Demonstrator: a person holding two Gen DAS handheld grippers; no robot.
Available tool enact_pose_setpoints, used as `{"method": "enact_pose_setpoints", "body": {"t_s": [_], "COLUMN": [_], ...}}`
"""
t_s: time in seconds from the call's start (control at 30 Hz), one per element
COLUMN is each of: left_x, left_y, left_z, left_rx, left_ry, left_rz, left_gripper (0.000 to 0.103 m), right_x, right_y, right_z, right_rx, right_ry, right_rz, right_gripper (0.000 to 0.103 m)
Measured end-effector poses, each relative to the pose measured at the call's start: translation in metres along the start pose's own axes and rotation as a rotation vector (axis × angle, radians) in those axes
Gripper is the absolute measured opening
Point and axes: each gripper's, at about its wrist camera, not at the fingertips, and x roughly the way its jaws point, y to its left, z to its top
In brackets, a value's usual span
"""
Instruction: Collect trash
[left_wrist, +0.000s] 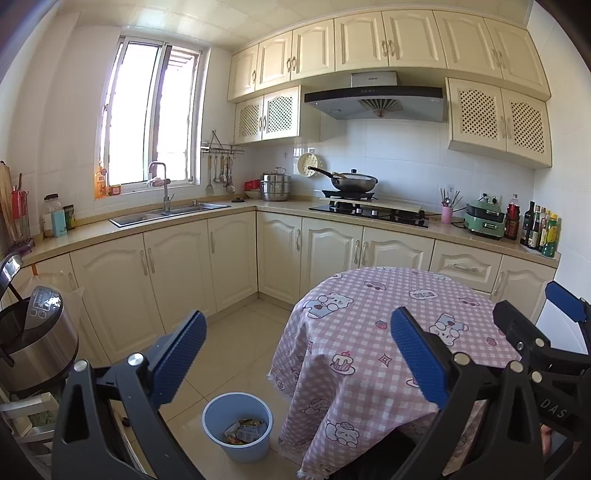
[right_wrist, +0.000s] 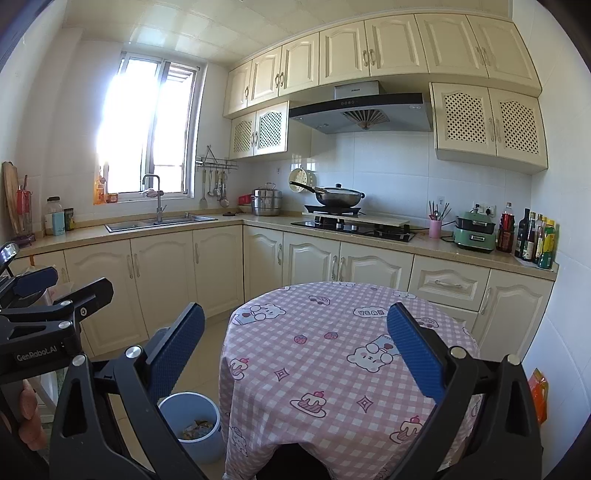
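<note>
A blue waste bin stands on the floor left of the round table, which has a pink checked cloth. Crumpled wrappers lie inside the bin. The bin also shows in the right wrist view, with wrappers in it. My left gripper is open and empty, held above the bin and the table's left edge. My right gripper is open and empty over the table. The right gripper also shows at the right edge of the left wrist view.
Cream kitchen cabinets and a counter run along the left and back walls, with a sink and a stove. A steel rice cooker stands at the near left. An orange packet shows at the right.
</note>
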Motion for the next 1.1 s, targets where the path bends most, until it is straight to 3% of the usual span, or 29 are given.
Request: {"method": "enact_pose_setpoints", "body": {"t_s": [0.7, 1.1], "left_x": [0.049, 0.091], "left_y": [0.007, -0.001], "left_z": [0.007, -0.003], "left_rx": [0.000, 0.007], "left_ry": [0.047, 0.130], "left_rz": [0.065, 0.077], "left_gripper": [0.098, 0.098], "right_x": [0.063, 0.102], "right_y": [-0.006, -0.030], "right_z": [-0.001, -0.013], "right_rx": [0.023, 0.046], "right_ry": [0.062, 0.128], "right_rz": [0.061, 0.026], "right_gripper": [0.096, 0.096]}}
